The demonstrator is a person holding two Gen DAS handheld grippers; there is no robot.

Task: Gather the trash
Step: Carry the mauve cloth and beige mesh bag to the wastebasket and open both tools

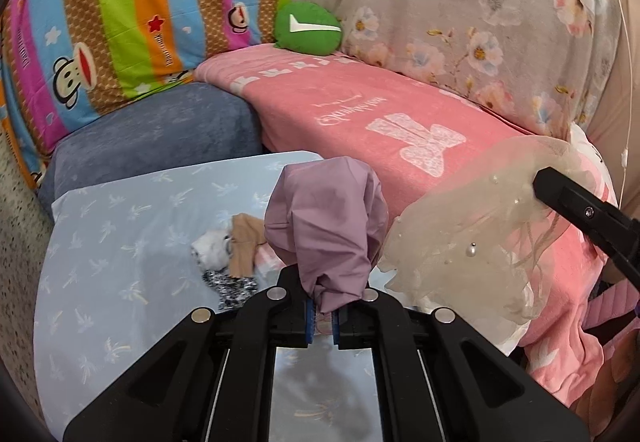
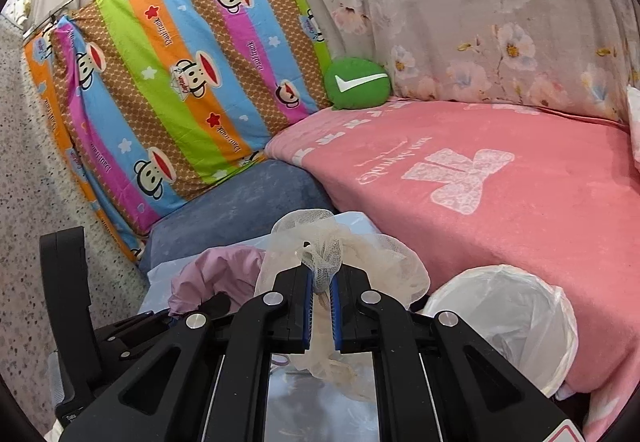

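My left gripper (image 1: 323,316) is shut on a bunched purple cloth (image 1: 326,226) and holds it above the light blue table (image 1: 120,242). The cloth also shows in the right wrist view (image 2: 216,274). My right gripper (image 2: 322,288) is shut on a cream mesh fabric with pearls (image 2: 340,258); in the left wrist view the fabric (image 1: 468,234) hangs from that gripper at the right. A beige cloth (image 1: 244,242), a white wad (image 1: 212,248) and a black-and-white speckled piece (image 1: 232,284) lie on the table. A bin with a white liner (image 2: 504,318) stands open at my lower right.
A pink blanket (image 2: 480,169) covers the sofa seat, with a blue cushion (image 2: 240,201) at its left end. A striped monkey-print sheet (image 2: 180,81), a floral sheet (image 2: 480,1) and a green round pillow (image 2: 356,83) stand behind. Speckled floor (image 2: 24,181) lies at left.
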